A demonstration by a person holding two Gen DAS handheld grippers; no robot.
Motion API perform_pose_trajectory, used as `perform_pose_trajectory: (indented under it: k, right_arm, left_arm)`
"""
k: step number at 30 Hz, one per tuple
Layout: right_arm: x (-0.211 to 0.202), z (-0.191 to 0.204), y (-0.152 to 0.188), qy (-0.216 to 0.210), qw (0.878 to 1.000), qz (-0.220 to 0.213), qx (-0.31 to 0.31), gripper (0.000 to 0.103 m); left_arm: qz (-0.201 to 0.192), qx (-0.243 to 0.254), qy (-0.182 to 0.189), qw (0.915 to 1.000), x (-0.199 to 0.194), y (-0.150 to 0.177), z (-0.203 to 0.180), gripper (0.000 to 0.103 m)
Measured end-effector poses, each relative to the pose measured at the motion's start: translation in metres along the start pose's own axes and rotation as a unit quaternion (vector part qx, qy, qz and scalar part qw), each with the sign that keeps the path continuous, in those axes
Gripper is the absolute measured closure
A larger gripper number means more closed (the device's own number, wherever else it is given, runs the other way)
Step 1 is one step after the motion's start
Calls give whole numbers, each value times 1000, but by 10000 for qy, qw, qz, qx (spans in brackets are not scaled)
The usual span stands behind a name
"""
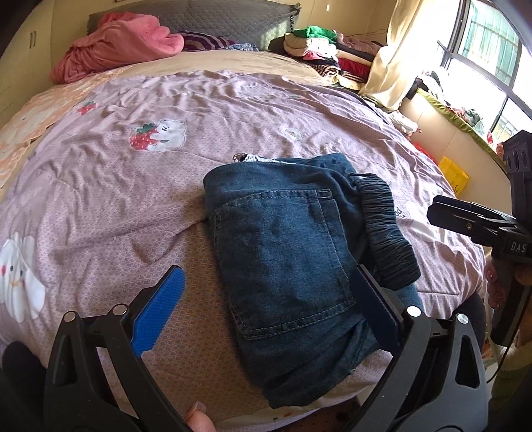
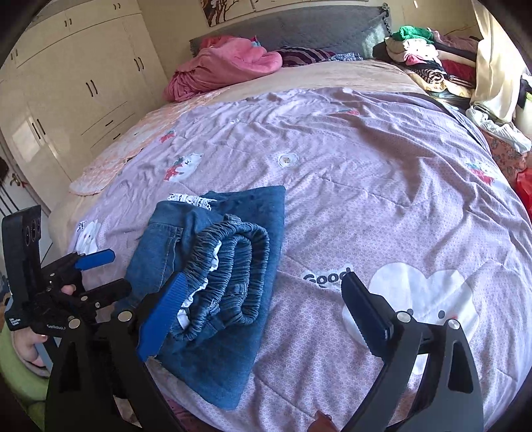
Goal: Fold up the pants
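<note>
Blue denim pants [image 1: 286, 252] lie folded into a compact bundle near the front edge of the bed, back pocket up, elastic waistband [image 1: 385, 229] at the right. In the right wrist view the pants [image 2: 226, 266] show the gathered waistband [image 2: 232, 275] on top. My left gripper [image 1: 266, 305] is open, its fingers either side of the bundle's near part, above it. My right gripper [image 2: 266, 309] is open and empty, just right of the pants; it also shows in the left wrist view [image 1: 465, 219]. The left gripper shows in the right wrist view [image 2: 99, 272].
The bed has a purple quilt [image 2: 382, 172] with bear and strawberry prints. A pink blanket [image 1: 116, 46] and a grey headboard [image 2: 299, 30] are at the far end. A pile of clothes [image 1: 326, 53] sits far right. Wardrobes [image 2: 76, 83] stand left; a window [image 1: 492, 50] right.
</note>
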State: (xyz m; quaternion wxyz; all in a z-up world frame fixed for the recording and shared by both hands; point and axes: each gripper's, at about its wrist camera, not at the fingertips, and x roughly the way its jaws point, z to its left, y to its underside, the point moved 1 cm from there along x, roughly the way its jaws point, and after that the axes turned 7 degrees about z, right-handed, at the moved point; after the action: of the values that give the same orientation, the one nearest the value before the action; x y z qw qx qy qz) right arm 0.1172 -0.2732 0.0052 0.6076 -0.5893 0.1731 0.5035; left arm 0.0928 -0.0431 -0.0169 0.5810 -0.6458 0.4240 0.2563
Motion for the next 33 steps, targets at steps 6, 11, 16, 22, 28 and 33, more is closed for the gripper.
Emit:
perform_pose_trajectory:
  k: [6,11,16,22,28,33]
  right_arm:
    - [19,-9,1,77,9998,138,139,10]
    - [32,-17,-4,253,9993,223,129,24]
    - [48,-13,-13,-8,9992,375,-114,39]
    - [69,-15,-23,-484,9972,547,-150,61]
    - [84,-21,-29,-906,9934,707,4,63]
    - [89,-23,-29,-1056,9920,691,67,63]
  left_arm:
    - [145,-72,-12,9999,13,1,6,10]
    - [220,-70,-12,9997,21,1,8,10]
    - [277,-70,25,9996,30,1,8,10]
    - [281,-102,113,9995,35,1,8,10]
    - [333,-109,257,9991,39,-2,4,16]
    - [336,-122,306,9989,41,-4,2,20]
